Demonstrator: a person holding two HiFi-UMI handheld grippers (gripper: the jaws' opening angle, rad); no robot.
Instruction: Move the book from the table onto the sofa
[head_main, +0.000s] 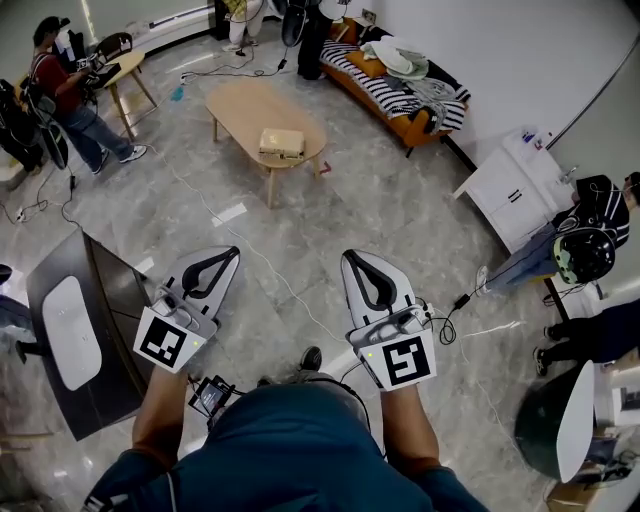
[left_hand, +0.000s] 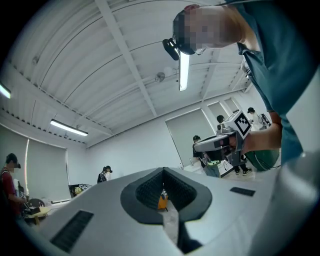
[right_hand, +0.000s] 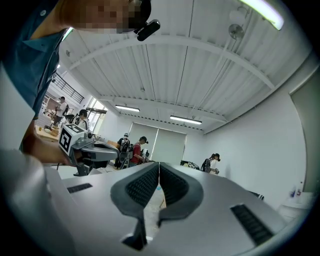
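Book (head_main: 281, 142) on table (head_main: 240, 105), well beyond right gripper (head_main: 357, 260)

No legible text in view.
The only signs are black-and-white square markers (head_main: 165, 342): one on the left hand-held gripper (head_main: 228, 254), one on the right hand-held gripper (head_main: 352, 258).

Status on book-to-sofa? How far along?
Done: nothing yet. The book lies on the wooden table, untouched.
In hand: nothing. The left hand-held gripper and the right hand-held gripper are both shut and empty, well short of the table.
Left: reach the table, grasp the book, carry it to the striped sofa and set it down.
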